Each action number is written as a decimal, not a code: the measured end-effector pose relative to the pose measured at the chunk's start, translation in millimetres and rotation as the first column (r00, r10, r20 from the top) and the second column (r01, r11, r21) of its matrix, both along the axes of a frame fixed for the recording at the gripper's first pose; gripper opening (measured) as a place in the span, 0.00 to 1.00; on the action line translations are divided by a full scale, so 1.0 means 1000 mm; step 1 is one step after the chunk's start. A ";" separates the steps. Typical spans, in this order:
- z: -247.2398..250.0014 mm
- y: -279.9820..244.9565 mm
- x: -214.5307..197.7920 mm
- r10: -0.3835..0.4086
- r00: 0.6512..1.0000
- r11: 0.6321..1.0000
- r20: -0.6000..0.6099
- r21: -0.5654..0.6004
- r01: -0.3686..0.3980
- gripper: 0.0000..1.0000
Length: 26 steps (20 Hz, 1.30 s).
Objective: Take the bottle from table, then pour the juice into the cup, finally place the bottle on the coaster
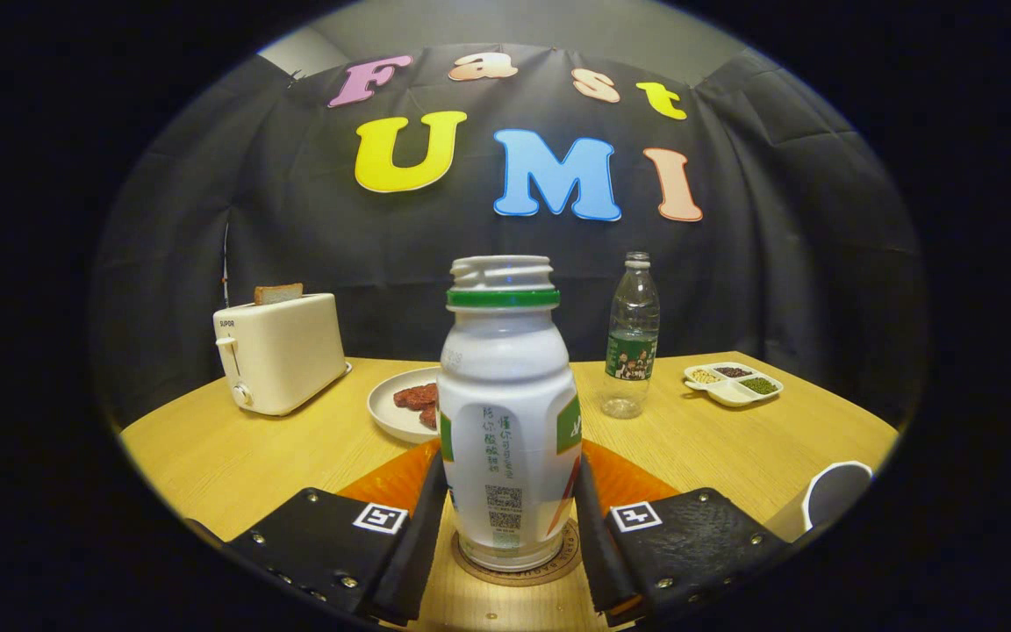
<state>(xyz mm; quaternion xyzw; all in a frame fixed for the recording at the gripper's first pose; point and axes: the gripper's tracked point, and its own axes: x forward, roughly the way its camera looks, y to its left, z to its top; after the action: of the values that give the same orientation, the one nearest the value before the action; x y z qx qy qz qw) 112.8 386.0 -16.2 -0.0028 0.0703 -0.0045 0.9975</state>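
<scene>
We see a white juice bottle [508, 412] with a green ring under its open neck, and no cap on it. It stands upright on a round coaster [519, 569], which lies on the wooden worktop [233, 448]. An orange mat [624, 478] peeks out behind the bottle on both sides.

Our tool [510, 544] has one finger on each side of the bottle, down low near its base. The fingers look very close to the bottle's sides, but we cannot tell if they press on it or leave a thin gap.

From the bottle, a white cup [835, 496] sits at about 4 o'clock, just past the finger on that side; we can see its round rim and dark inside.

At 10 o'clock stands a cream toaster [280, 360] with a slice of toast [278, 293] poking out of the top. Right behind the juice bottle, at about 11 o'clock, is a white plate [387, 408] with dark red pieces of food [418, 397] on it. At 1 o'clock stands a clear water bottle [632, 338], upright and nearly empty. At 2 o'clock is a small white dish [732, 384] split into parts, with little heaps of beans or grains in them.
</scene>
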 end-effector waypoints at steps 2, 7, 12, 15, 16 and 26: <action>0.001 0.000 -0.003 0.001 1.000 1.000 0.007 0.002 -0.001 0.70; 0.000 -0.002 -0.006 -0.006 1.000 1.000 0.019 0.016 0.006 0.74; 0.014 -0.004 -0.013 0.000 0.998 1.000 0.057 0.002 0.000 0.97; 0.029 -0.003 -0.023 0.012 0.996 0.999 0.090 0.039 -0.015 0.98; 0.036 -0.001 -0.027 0.021 0.994 0.998 0.105 0.051 -0.027 0.98; 0.080 -0.011 -0.086 0.016 0.977 0.995 0.211 0.096 -0.037 0.98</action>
<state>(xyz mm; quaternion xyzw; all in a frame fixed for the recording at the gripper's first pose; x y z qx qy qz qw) 27.0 374.8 63.6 0.0462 -0.0355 0.0122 0.9982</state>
